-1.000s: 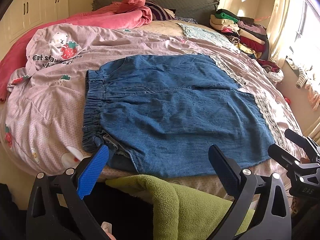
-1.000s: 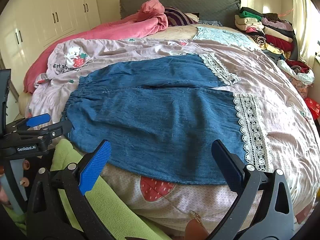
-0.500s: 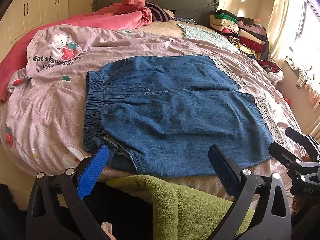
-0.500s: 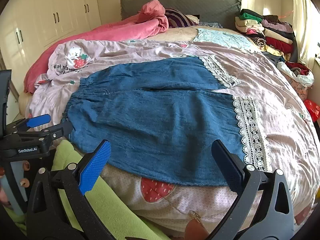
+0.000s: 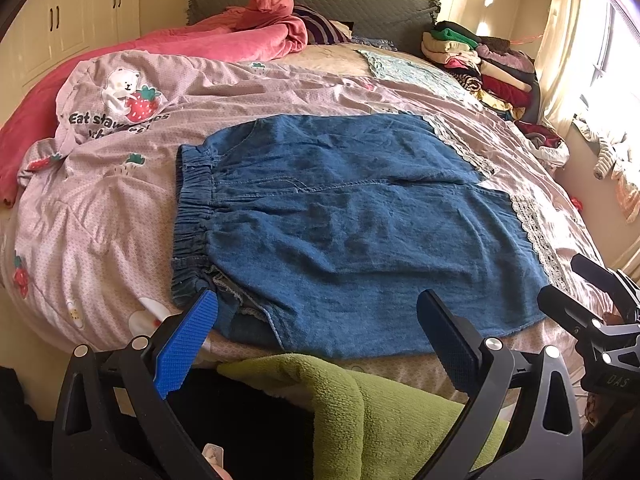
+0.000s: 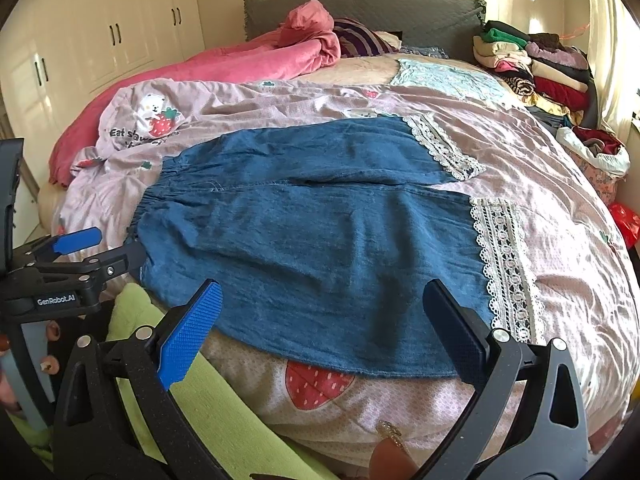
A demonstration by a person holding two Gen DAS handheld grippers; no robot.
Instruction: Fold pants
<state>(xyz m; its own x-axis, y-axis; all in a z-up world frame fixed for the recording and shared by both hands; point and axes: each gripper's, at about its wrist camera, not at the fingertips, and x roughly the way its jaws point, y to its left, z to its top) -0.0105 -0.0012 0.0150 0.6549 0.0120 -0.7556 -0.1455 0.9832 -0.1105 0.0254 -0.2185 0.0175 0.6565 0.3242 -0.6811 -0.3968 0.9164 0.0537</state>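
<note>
Blue denim pants point(image 5: 340, 224) with lace-trimmed cuffs lie flat on the pink bed cover, elastic waistband to the left, legs to the right. They also show in the right wrist view point(image 6: 320, 240). My left gripper point(image 5: 316, 316) is open and empty, just short of the pants' near edge by the waistband corner. My right gripper point(image 6: 320, 312) is open and empty, over the near edge of the near leg. Each gripper shows in the other's view: the right point(image 5: 592, 304) and the left point(image 6: 80, 252).
A pink strawberry-print cover point(image 5: 100, 184) spreads over the bed. A pink quilt point(image 5: 224, 40) and a stack of folded clothes point(image 5: 480, 60) lie at the head end. A green fleece sleeve point(image 5: 360, 400) is below the grippers. White wardrobes point(image 6: 100, 40) stand to the left.
Both grippers have crept slightly forward toward the pants. Both stay open. The pants have not moved.
</note>
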